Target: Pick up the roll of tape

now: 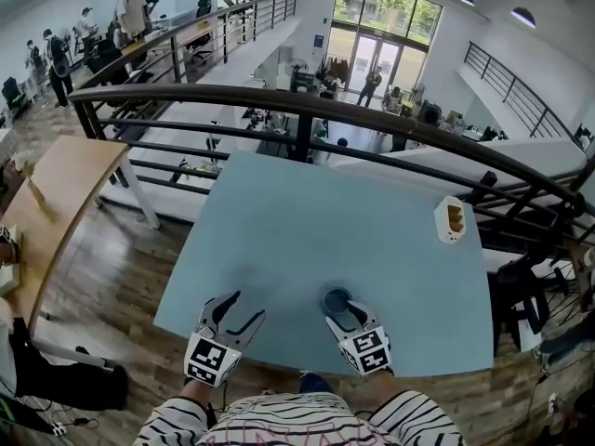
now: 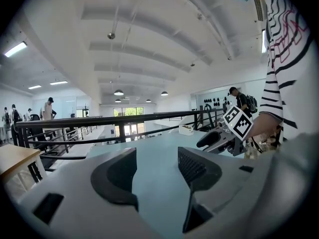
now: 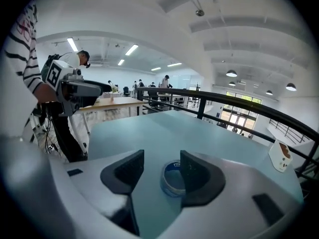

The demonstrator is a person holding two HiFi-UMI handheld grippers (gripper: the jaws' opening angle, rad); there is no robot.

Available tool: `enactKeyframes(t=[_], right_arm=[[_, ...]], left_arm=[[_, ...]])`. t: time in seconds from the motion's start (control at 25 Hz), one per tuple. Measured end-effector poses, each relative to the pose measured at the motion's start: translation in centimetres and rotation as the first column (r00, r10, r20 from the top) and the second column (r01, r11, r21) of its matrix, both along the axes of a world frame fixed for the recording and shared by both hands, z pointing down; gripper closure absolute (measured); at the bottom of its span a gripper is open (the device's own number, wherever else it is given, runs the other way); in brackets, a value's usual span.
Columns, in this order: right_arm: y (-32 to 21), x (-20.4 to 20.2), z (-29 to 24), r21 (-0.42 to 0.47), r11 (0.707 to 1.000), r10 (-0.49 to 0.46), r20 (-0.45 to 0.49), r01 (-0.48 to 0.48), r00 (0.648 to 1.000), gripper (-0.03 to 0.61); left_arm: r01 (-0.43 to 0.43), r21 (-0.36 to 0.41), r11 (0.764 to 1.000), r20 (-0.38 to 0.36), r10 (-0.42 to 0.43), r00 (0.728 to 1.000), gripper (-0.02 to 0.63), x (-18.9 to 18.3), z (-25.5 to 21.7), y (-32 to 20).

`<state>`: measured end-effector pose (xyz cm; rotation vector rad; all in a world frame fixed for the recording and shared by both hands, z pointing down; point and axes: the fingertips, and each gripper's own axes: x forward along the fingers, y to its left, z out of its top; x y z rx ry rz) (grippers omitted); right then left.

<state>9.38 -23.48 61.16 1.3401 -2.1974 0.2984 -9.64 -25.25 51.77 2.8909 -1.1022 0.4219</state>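
Right gripper [image 3: 162, 159] set around the roll of tape [image 3: 171, 182], jaws not yet closed
The roll lies flat on the blue table [image 1: 307, 221] between the wide-parted jaws, hard by one of them. Best to centre it before squeezing, lest it skid aside. The left gripper [image 2: 157, 167] hangs open, holding nothing

I find no word, number or brand that I can read. The cubes on my left gripper [image 1: 240, 309] and my right gripper [image 1: 342, 309] bear only black-and-white square markers, no letters. The roll of tape [image 3: 174, 179], between the right fingers [image 3: 199, 176] and close against one of them, shows a blue patch with pale flecks, too small to read.
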Motion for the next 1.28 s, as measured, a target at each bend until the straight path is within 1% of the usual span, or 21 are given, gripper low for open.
enactKeyframes(t=[0.24,0.4,0.6,0.8,1.04,1.16,1.28], right_arm=[[-1.6,0.0,3.8,-0.122,0.989,-0.099,-0.091,0.088,0.991,0.348],[-2.0,0.1,6.2,-0.219,0.964,-0.188,-0.167,0.149,0.968,0.348],[-2.6,0.3,8.8,-0.341,0.919,-0.281,-0.220,0.196,0.934,0.348],[-3.2,0.5,10.3,-0.455,0.864,-0.348,-0.236,0.213,0.907,0.348],[-4.3,0.3,12.2,-0.563,0.806,-0.368,-0.232,0.185,0.900,0.350],[-4.3,0.6,13.0,-0.620,0.769,-0.397,-0.271,0.156,0.877,0.351],[-4.2,0.6,13.3,-0.666,0.733,-0.423,-0.291,0.136,0.858,0.353]], left_arm=[[-0.015,-0.016,1.000,0.000,0.015,1.000,0.374,2.0,0.5,-1.7],[-0.019,-0.024,1.000,0.003,0.019,1.000,0.374,2.8,1.1,-2.4],[-0.003,-0.033,0.999,0.007,0.003,1.000,0.374,3.3,1.7,-3.0],[0.019,-0.039,0.999,0.004,-0.019,1.000,0.374,3.1,1.9,-3.3],[0.055,-0.056,0.997,0.005,-0.055,0.998,0.374,2.3,2.6,-3.3],[0.067,-0.070,0.995,0.006,-0.066,0.998,0.374,1.7,2.8,-3.0],[0.085,-0.073,0.994,0.007,-0.085,0.996,0.374,0.8,2.6,-2.9]])
